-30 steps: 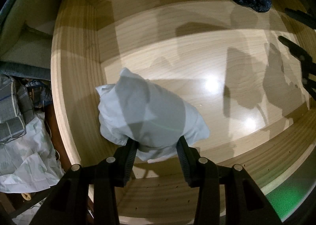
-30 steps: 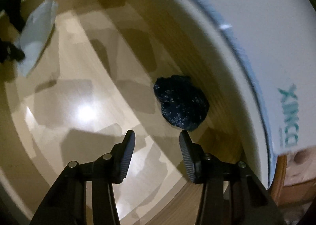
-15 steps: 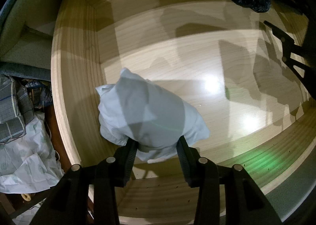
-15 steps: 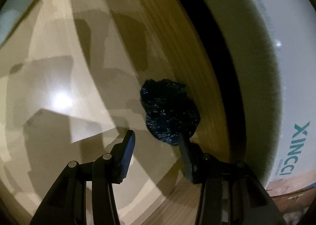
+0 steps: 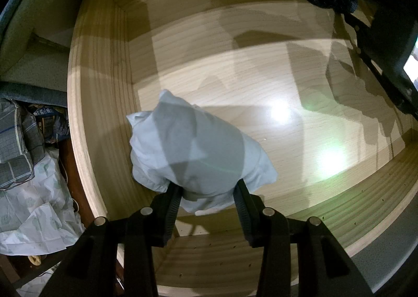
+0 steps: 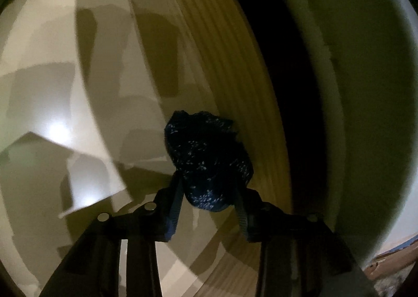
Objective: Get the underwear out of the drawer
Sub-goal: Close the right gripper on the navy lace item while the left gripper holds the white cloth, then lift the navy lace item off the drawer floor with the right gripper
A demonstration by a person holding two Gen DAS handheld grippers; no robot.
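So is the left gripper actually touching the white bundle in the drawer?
Touching. The left wrist view shows both pads of the left gripper pressed into the white underwear bundle, the cloth bulging between them.

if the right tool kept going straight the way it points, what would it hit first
The dark speckled underwear, already between the closing right tool. Beyond it, probably the wooden drawer wall, though depth is unclear.

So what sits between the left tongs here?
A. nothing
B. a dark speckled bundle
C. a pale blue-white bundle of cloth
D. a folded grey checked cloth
C: the left tongs clamp the near end of the pale cloth bundle above the drawer floor, in the left wrist view.
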